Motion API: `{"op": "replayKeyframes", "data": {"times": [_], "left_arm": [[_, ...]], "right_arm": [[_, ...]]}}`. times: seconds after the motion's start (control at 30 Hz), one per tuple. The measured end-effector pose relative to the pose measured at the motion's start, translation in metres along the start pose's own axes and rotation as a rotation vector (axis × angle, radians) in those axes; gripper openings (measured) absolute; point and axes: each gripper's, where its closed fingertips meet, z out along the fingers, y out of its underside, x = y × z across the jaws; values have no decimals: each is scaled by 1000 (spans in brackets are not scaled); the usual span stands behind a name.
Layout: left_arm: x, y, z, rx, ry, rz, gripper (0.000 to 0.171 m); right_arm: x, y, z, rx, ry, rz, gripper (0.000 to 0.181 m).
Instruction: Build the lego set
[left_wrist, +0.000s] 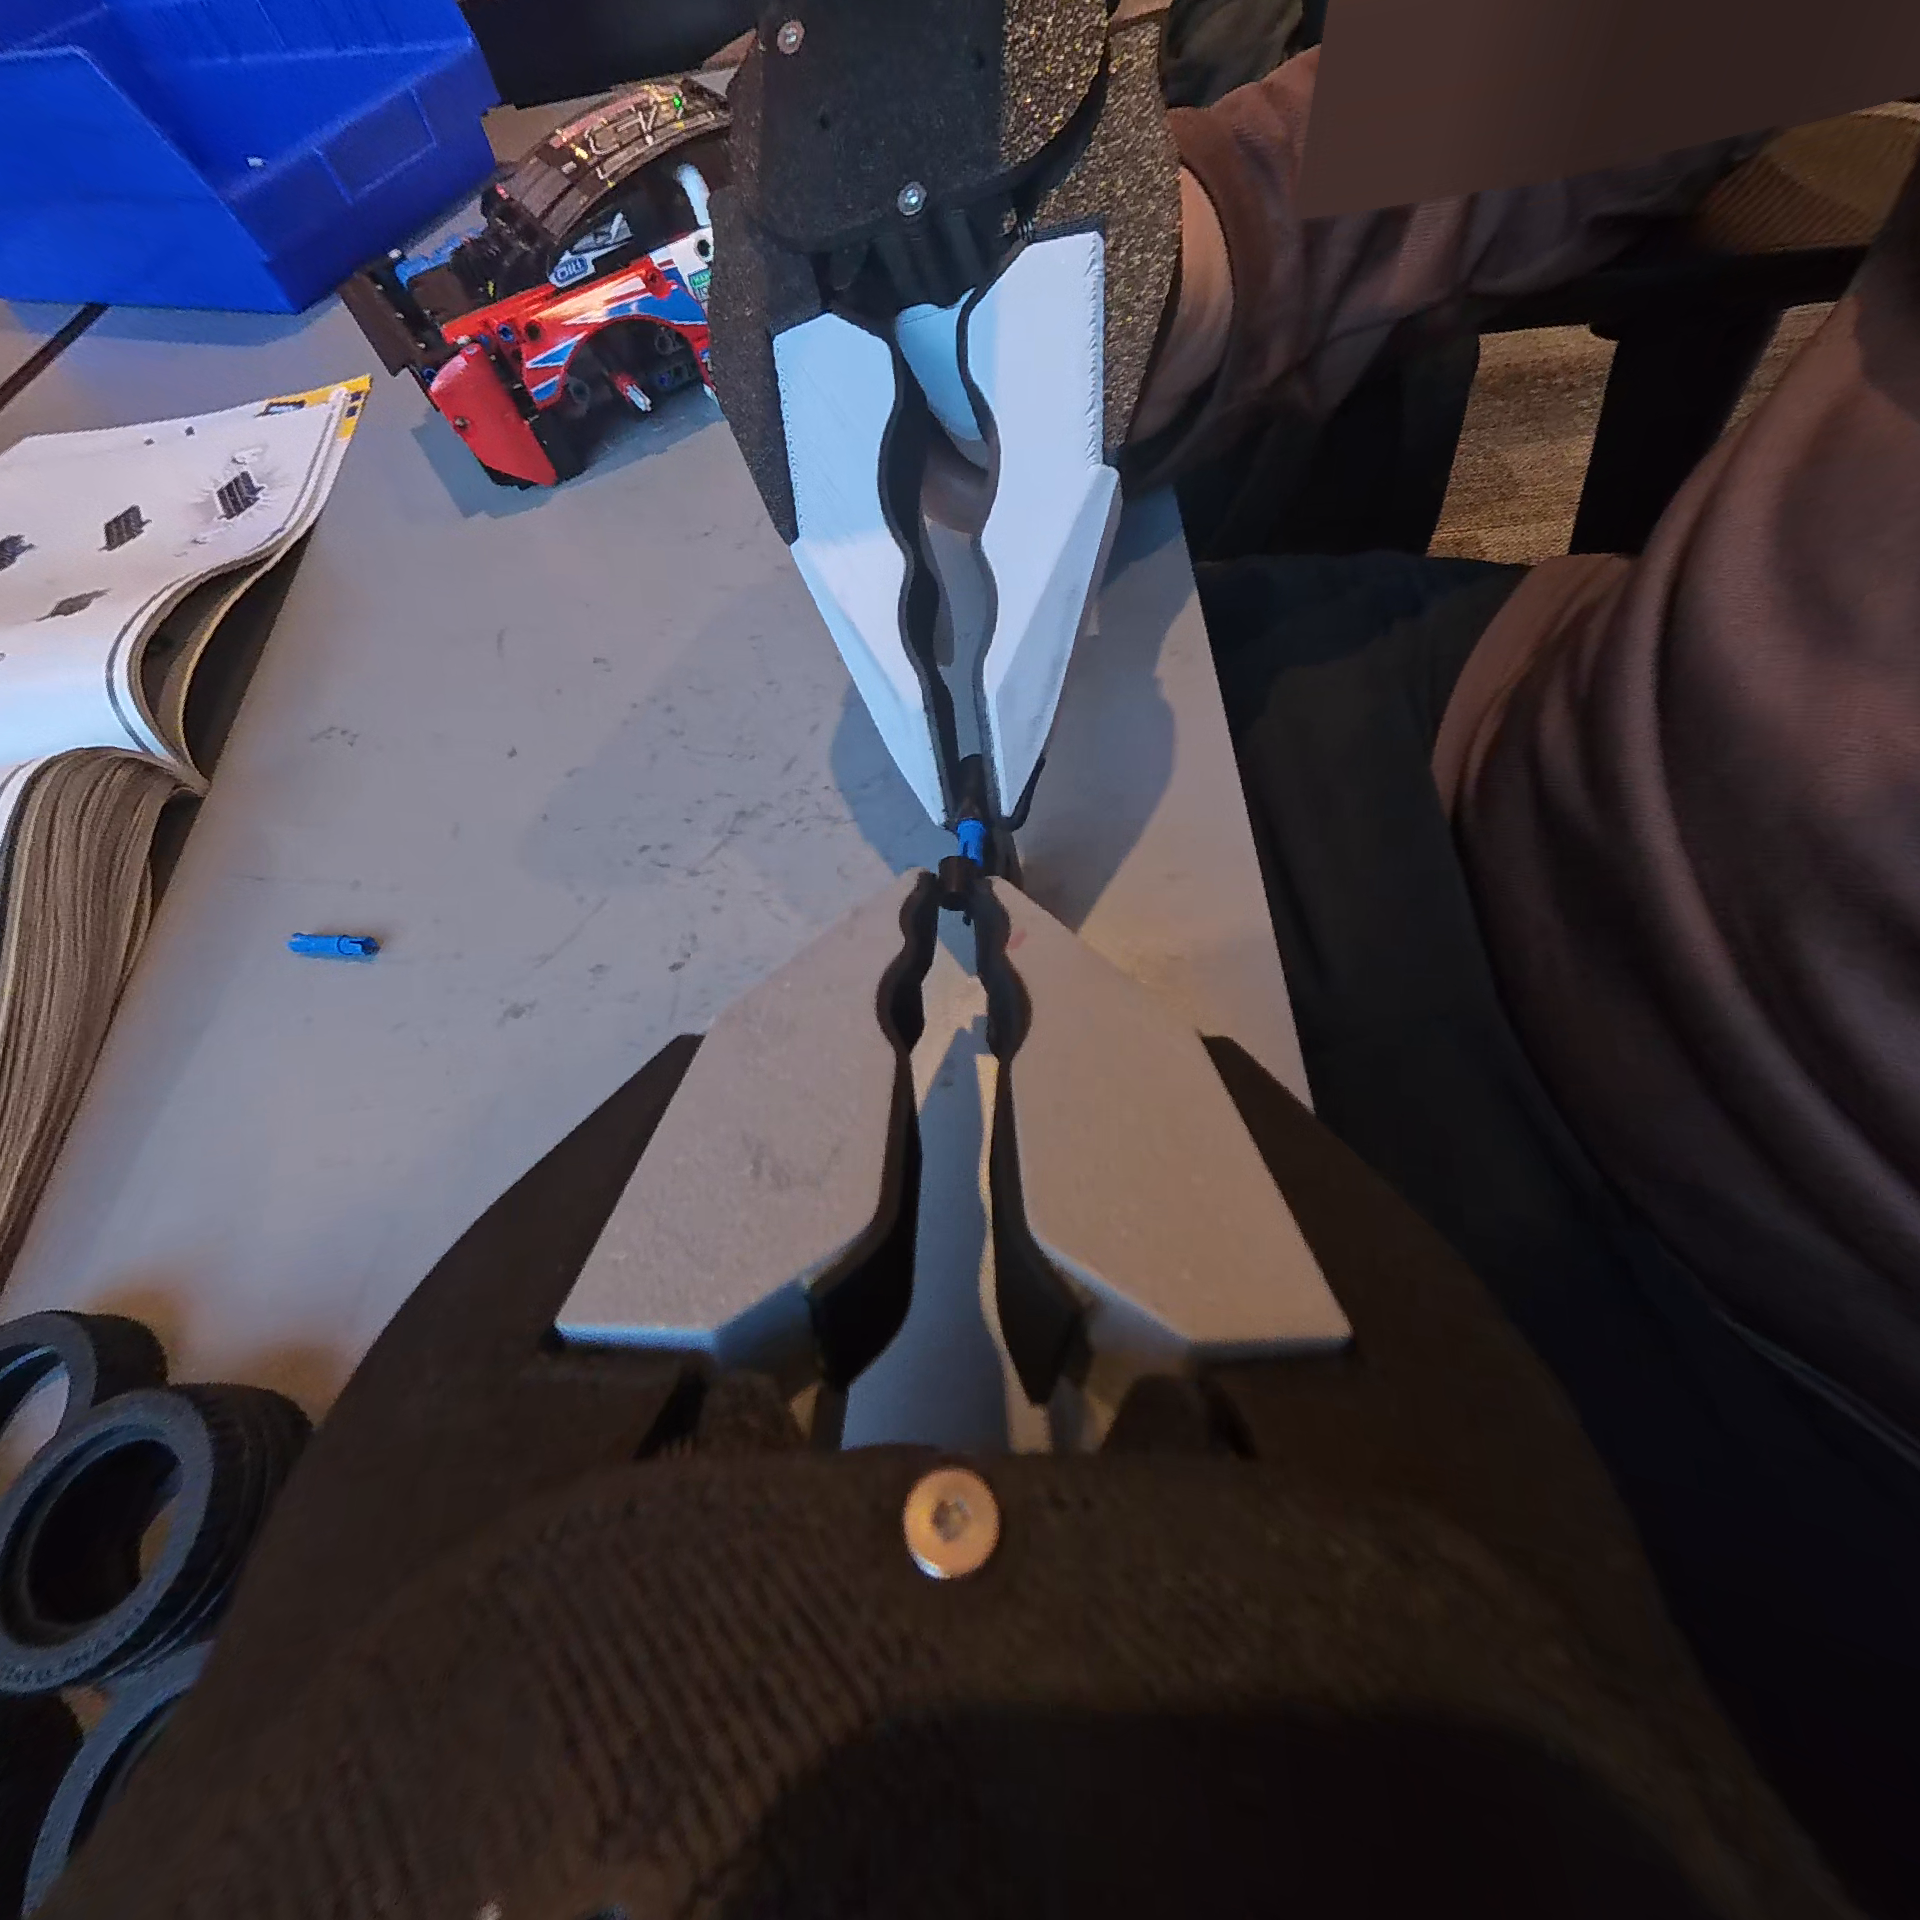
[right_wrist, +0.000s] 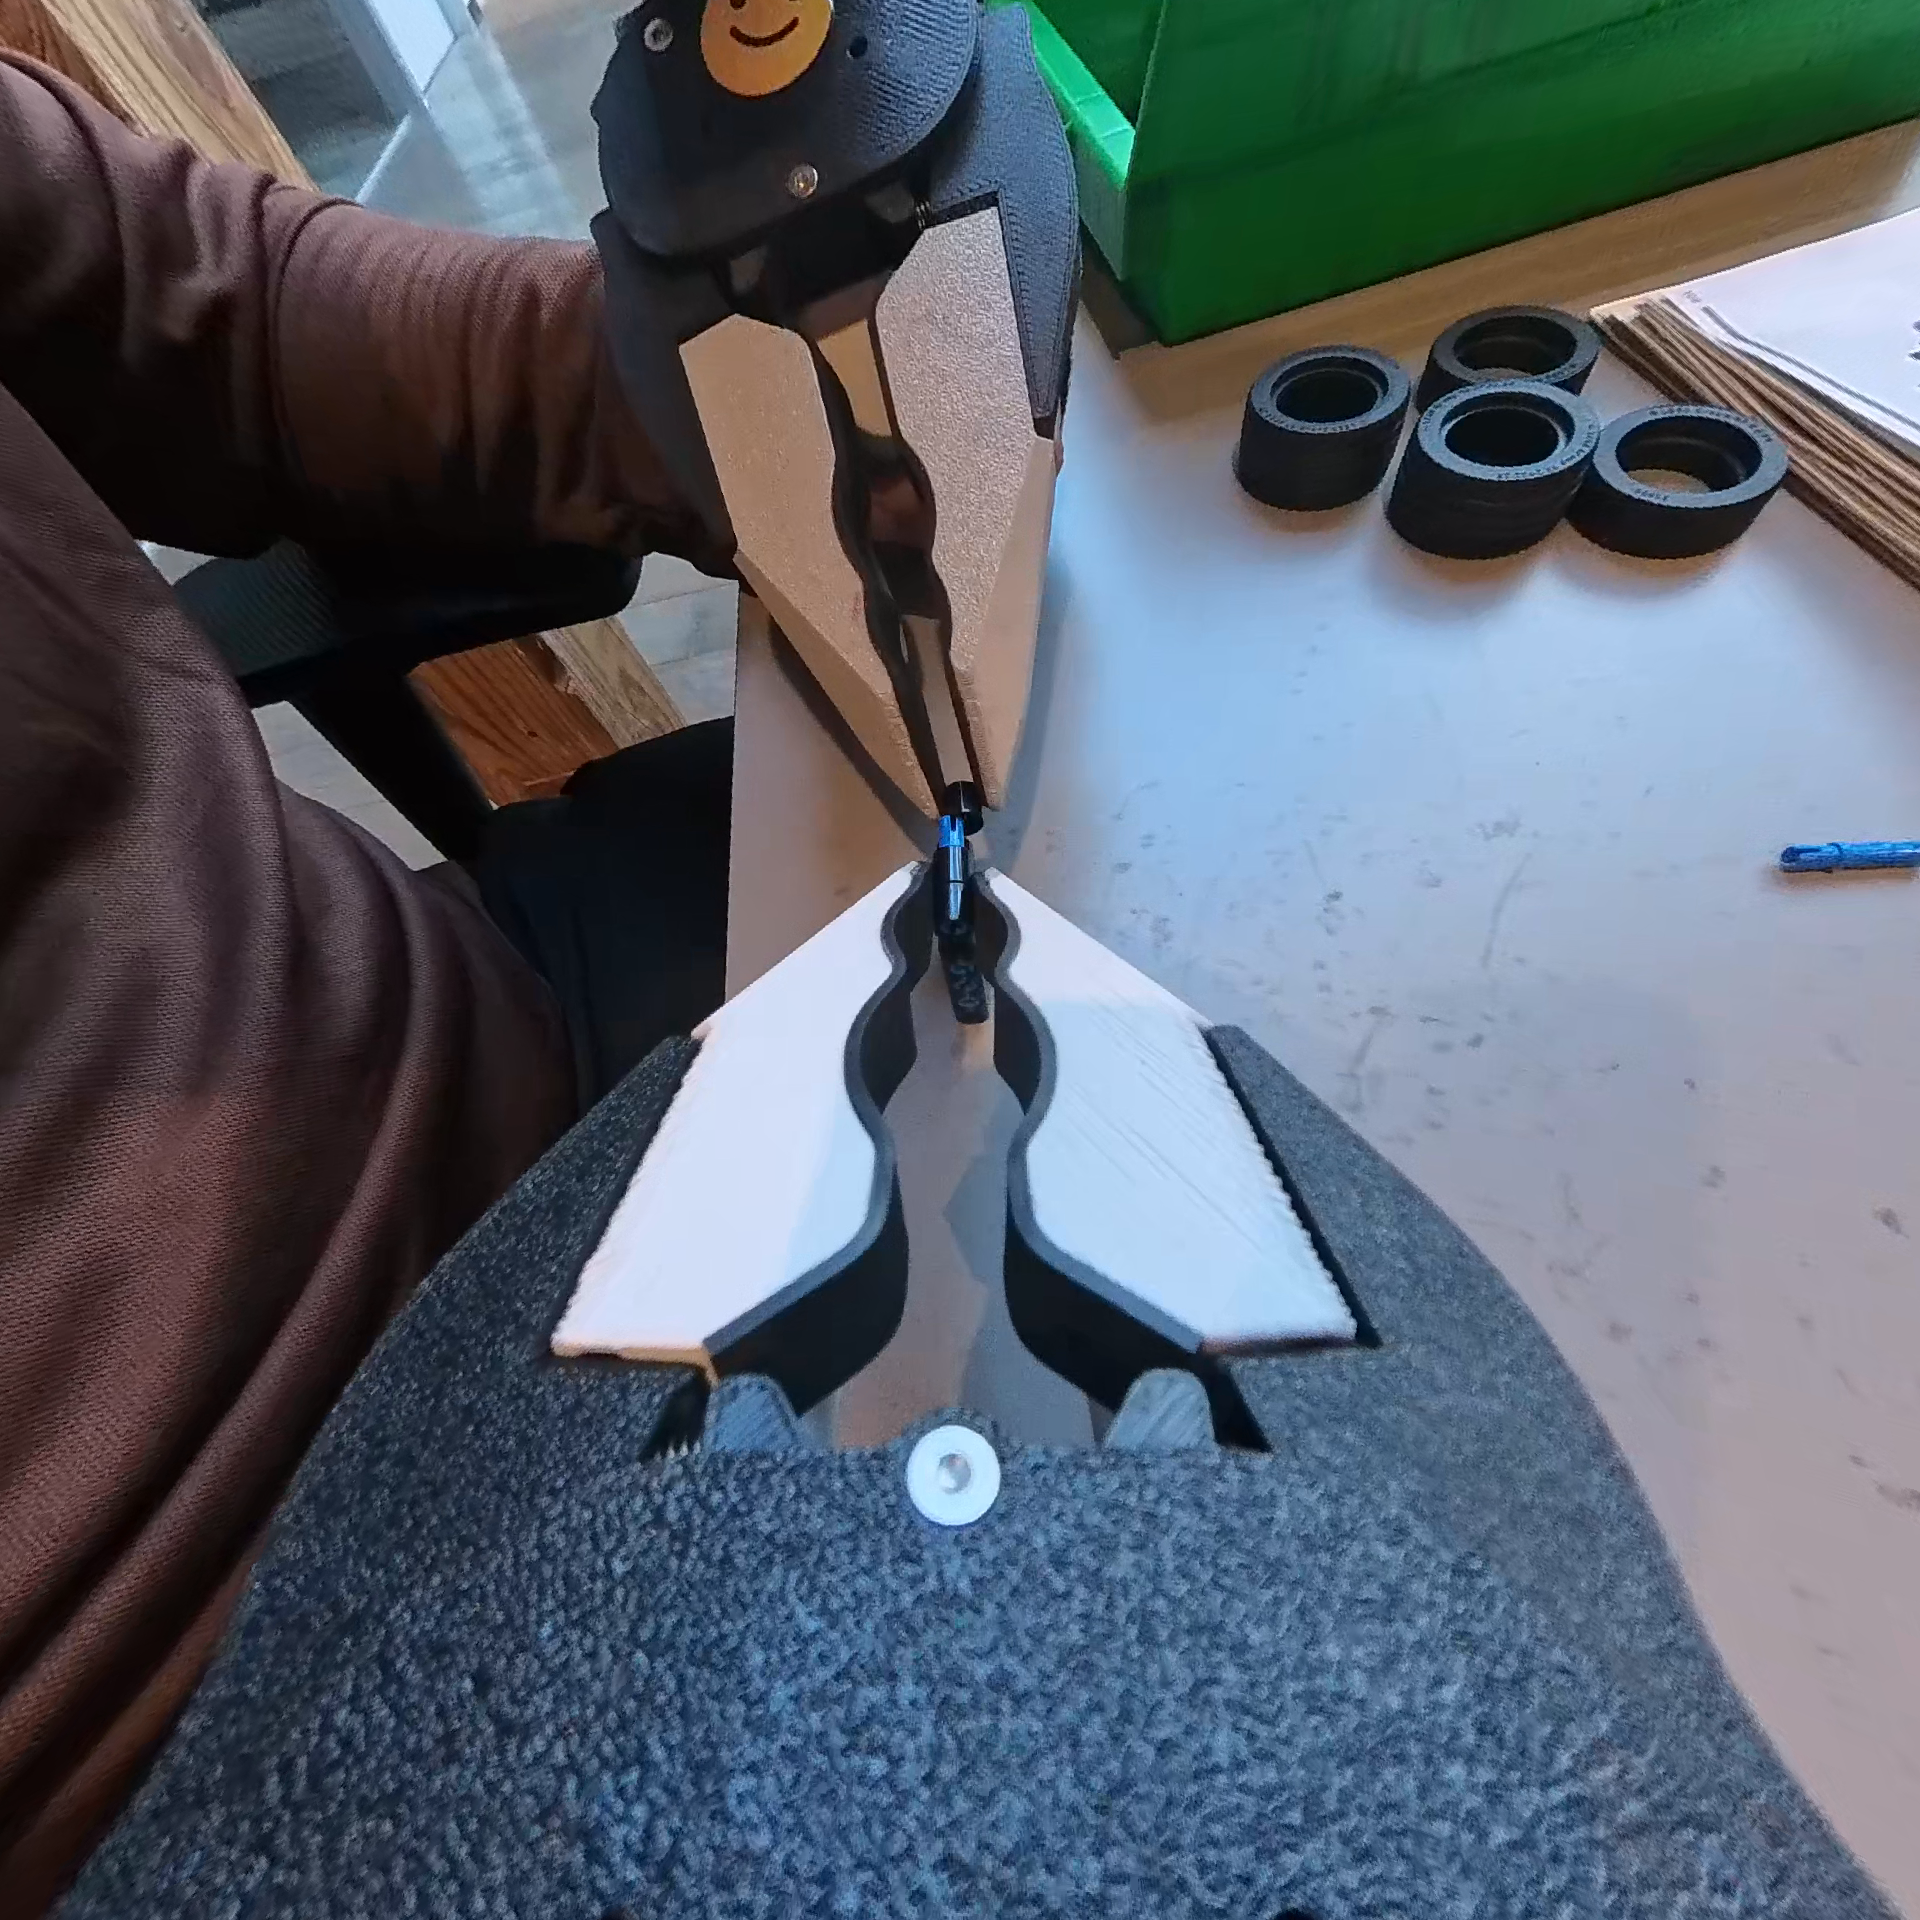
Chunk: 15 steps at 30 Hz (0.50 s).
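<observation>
My two grippers meet tip to tip over the table's near edge. My left gripper (left_wrist: 956, 883) is shut on a small black bush (left_wrist: 950, 871), which also shows in the right wrist view (right_wrist: 962, 801). My right gripper (right_wrist: 951, 878), with white fingers, is shut on a black rod-like connector (right_wrist: 958, 940). A blue pin (right_wrist: 948, 832) sticks out of the connector's end and spans the short gap to the bush; it also shows in the left wrist view (left_wrist: 971, 834). How far the pin sits in the bush is hidden.
A loose blue pin (left_wrist: 332, 945) lies on the grey table (left_wrist: 520, 727). The red, white and blue lego car (left_wrist: 582, 332) and a blue bin (left_wrist: 208, 135) stand behind an open instruction booklet (left_wrist: 135, 582). Several black tyres (right_wrist: 1496, 457) lie before a green bin (right_wrist: 1455, 135). Only a small space, under 4 cm, lies between the two pairs of fingers. The loose blue pin (left_wrist: 332, 945) is about 15 cm from both grippers' fingertips. My right wrist view (right_wrist: 1845, 843) looks at it from another angle.
</observation>
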Motion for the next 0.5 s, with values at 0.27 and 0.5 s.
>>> {"op": "replayKeyframes", "data": {"times": [0.27, 0.5], "left_arm": [[3, -1, -1, 9, 16, 8, 4], [2, -1, -1, 8, 11, 10, 4]], "right_arm": [[0, 0, 0, 1, -8, 22, 7], [-1, 0, 1, -1, -6, 8, 7]]}}
